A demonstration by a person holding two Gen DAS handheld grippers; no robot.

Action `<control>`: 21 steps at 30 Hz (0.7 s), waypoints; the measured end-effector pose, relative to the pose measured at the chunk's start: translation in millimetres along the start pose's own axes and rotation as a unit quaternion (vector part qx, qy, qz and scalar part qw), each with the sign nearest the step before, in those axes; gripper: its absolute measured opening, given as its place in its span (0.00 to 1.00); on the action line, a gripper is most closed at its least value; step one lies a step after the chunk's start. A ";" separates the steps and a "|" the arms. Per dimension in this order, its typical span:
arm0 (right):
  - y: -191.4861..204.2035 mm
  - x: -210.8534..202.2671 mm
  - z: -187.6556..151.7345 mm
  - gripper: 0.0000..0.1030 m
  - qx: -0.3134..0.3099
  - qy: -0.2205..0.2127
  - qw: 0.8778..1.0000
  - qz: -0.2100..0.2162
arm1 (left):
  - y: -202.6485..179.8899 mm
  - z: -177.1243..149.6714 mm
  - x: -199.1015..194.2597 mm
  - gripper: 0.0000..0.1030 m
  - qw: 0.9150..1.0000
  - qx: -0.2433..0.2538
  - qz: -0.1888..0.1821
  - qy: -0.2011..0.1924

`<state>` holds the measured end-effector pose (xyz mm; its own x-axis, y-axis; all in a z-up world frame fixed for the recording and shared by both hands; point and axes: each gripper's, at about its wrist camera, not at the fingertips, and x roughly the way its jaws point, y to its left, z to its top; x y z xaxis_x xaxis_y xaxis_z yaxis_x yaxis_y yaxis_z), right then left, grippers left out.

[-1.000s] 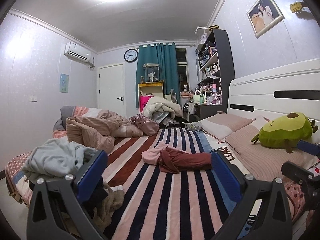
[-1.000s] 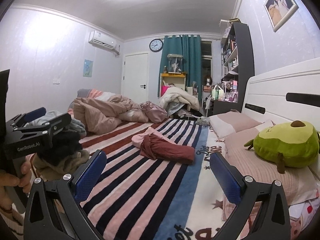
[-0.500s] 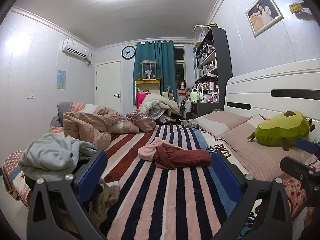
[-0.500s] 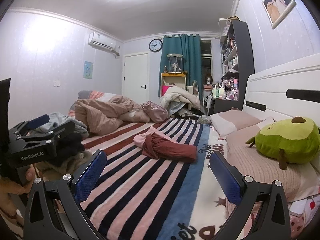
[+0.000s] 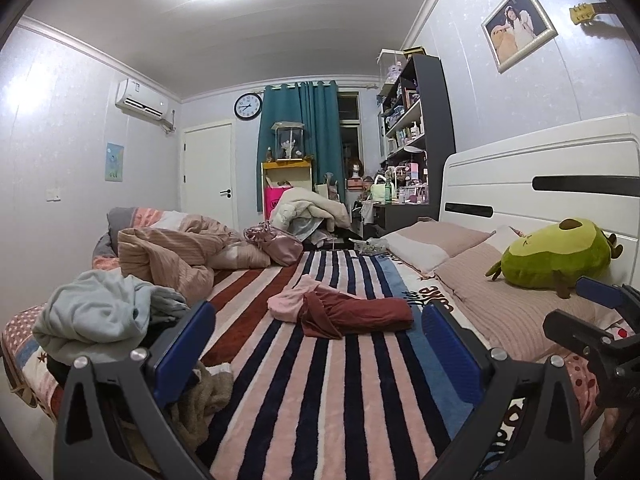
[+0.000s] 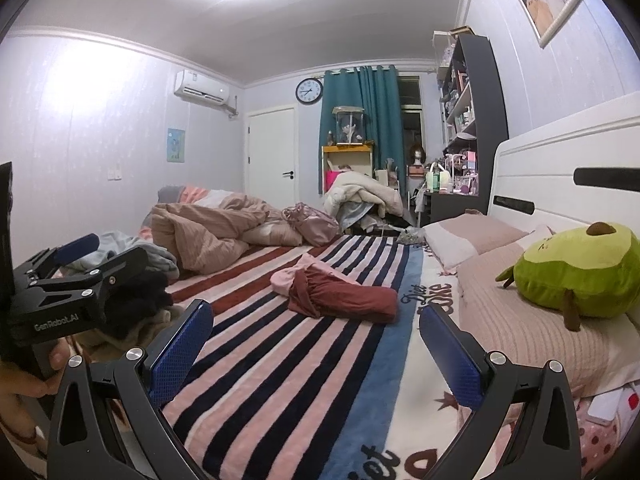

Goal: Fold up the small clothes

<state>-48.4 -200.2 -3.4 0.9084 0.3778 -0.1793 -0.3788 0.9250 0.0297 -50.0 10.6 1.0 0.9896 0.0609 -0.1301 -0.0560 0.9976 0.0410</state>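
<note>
A small dark red garment point(image 5: 356, 314) lies crumpled on the striped blanket point(image 5: 320, 400) mid-bed, with a pink garment point(image 5: 290, 300) against its left end. Both also show in the right wrist view, red point(image 6: 344, 298) and pink point(image 6: 286, 278). My left gripper point(image 5: 320, 352) is open and empty, held above the blanket short of the clothes. My right gripper point(image 6: 316, 350) is open and empty, also short of them. The left gripper's body point(image 6: 76, 292) shows at the left of the right wrist view.
A pile of clothes point(image 5: 100, 316) sits at the bed's left edge. A rumpled duvet point(image 5: 172, 252) and pink bag point(image 5: 276, 242) lie at the far end. Pillows point(image 5: 512, 304) and a green avocado plush point(image 5: 556, 256) lie by the headboard on the right.
Both grippers have drifted slightly back and upward; the view of the bed shifts a little. The clothes have not moved and both grippers stay open.
</note>
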 end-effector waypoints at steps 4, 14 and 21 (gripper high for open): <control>3.3 -1.5 0.5 1.00 0.000 0.000 1.000 -0.001 | 0.5 -0.5 1.4 0.99 1.000 -0.008 -0.009 0.002; 4.9 -1.9 2.8 1.00 0.006 -0.001 1.000 0.003 | -1.4 -2.8 3.8 0.99 1.000 -0.007 -0.006 0.006; 5.5 -2.0 3.2 1.00 0.008 -0.002 1.000 0.002 | -1.2 -2.5 4.9 0.99 1.000 -0.005 -0.005 0.006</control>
<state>-51.7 -195.7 0.3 0.9080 0.3808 -0.1747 -0.3790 0.9243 0.0453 -45.3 9.9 -2.1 0.9883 0.0522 -0.1432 -0.0484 0.9984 0.0299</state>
